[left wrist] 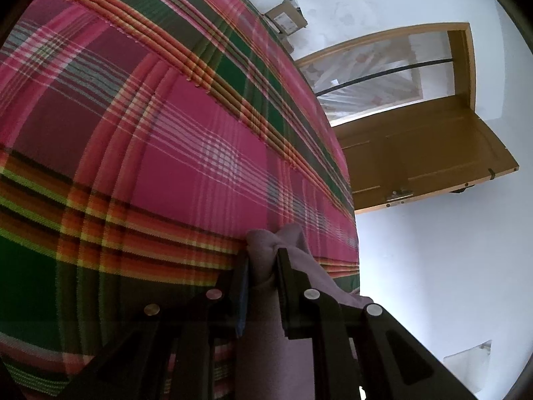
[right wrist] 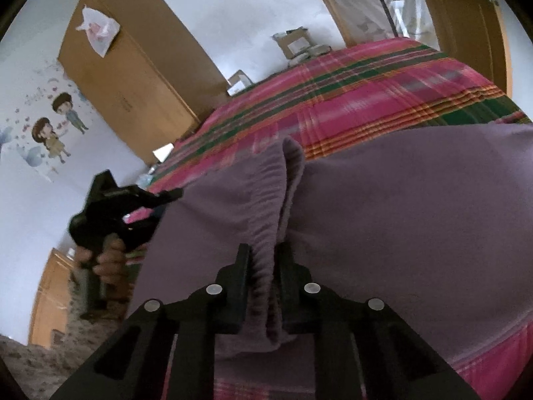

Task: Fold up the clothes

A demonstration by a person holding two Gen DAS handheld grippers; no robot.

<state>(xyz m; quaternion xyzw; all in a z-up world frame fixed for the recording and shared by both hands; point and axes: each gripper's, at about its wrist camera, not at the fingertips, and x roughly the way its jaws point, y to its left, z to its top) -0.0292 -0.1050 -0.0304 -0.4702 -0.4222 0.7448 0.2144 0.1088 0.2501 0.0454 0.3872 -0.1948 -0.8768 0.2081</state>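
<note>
At the bottom centre of the left wrist view, the left gripper [left wrist: 263,266] is seen with its jaws closed narrowly on a bunched corner of the purple garment [left wrist: 266,250]; the cloth is pinched between the two black fingers [left wrist: 286,276] and trails down toward the lower edge. Behind it, the plaid bedspread [left wrist: 166,133] fills the left and centre of the frame. At the right, an open wooden door [left wrist: 423,146] is set against a white wall [left wrist: 433,266].

At the bottom centre of the right wrist view, the right gripper [right wrist: 263,260] is shown clamped on a gathered, ribbed edge of the same purple garment [right wrist: 399,200], which is spread across the centre and right, lying on the plaid bedspread [right wrist: 349,100]. At the left, the left gripper [right wrist: 120,206] is seen held by a hand [right wrist: 106,260], at the garment's left edge. A wooden wardrobe [right wrist: 133,80] stands in the upper left.
</note>
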